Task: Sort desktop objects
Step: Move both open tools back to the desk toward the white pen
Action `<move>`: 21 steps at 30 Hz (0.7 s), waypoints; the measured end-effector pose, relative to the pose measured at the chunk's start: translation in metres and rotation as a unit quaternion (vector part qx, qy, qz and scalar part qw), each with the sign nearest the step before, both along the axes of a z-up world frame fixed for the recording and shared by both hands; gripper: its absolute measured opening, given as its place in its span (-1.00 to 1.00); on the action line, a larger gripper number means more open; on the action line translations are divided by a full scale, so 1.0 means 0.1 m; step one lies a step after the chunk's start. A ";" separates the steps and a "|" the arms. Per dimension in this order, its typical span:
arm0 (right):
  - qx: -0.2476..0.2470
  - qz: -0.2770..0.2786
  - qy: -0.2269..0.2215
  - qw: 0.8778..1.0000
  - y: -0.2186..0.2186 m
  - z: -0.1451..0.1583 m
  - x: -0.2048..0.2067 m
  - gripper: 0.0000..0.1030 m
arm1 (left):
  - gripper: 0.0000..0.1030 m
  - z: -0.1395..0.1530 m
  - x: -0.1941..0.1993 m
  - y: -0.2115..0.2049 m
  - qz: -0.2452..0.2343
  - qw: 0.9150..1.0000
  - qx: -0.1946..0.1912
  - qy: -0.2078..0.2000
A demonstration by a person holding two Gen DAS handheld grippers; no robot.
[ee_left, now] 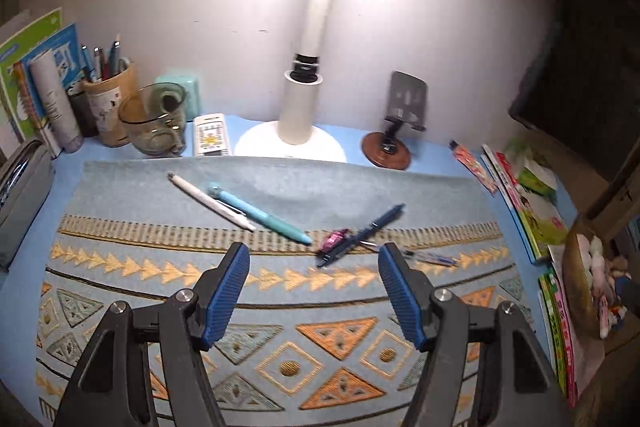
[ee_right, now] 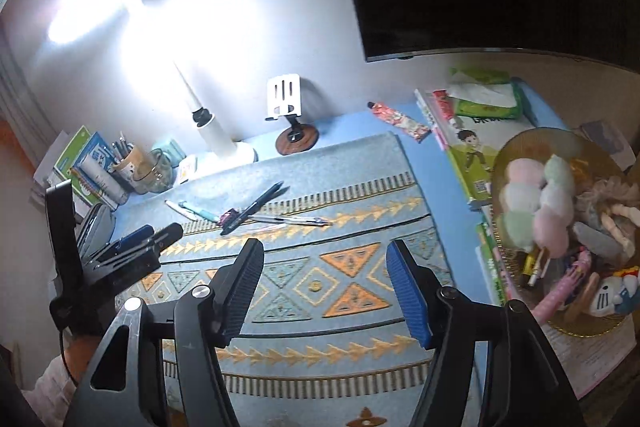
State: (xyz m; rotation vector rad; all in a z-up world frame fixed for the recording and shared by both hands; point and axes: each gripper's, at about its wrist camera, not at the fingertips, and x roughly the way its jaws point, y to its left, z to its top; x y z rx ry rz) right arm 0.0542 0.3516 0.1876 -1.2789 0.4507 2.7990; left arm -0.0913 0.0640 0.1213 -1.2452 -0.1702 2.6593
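Observation:
On the patterned mat [ee_left: 280, 307] lie a white pen [ee_left: 212, 203], a light blue pen [ee_left: 260, 215], a dark blue pen [ee_left: 362, 237], a pink wrapped candy [ee_left: 334, 239] and a clear pen [ee_left: 430, 258]. My left gripper [ee_left: 314, 253] is open and empty, just short of the pens. My right gripper [ee_right: 324, 251] is open and empty above the mat [ee_right: 320, 267]. The dark pen [ee_right: 252, 207], candy [ee_right: 229, 217] and clear pen [ee_right: 292, 219] lie beyond it. The left gripper [ee_right: 156, 231] shows at the left.
At the back stand a pen cup [ee_left: 110, 107], a glass mug [ee_left: 156, 119], a remote [ee_left: 211, 135], a lamp base [ee_left: 290, 143] and a phone stand [ee_left: 394, 131]. Books [ee_left: 532, 207] and a bowl of plush toys [ee_right: 560, 227] sit at the right, a pencil case [ee_left: 20, 195] at the left.

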 end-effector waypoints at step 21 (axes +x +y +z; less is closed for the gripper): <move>0.049 0.031 0.042 0.997 -0.72 0.33 -0.81 0.35 | 0.24 -1.24 -1.10 -0.42 0.144 0.987 -0.042 -0.059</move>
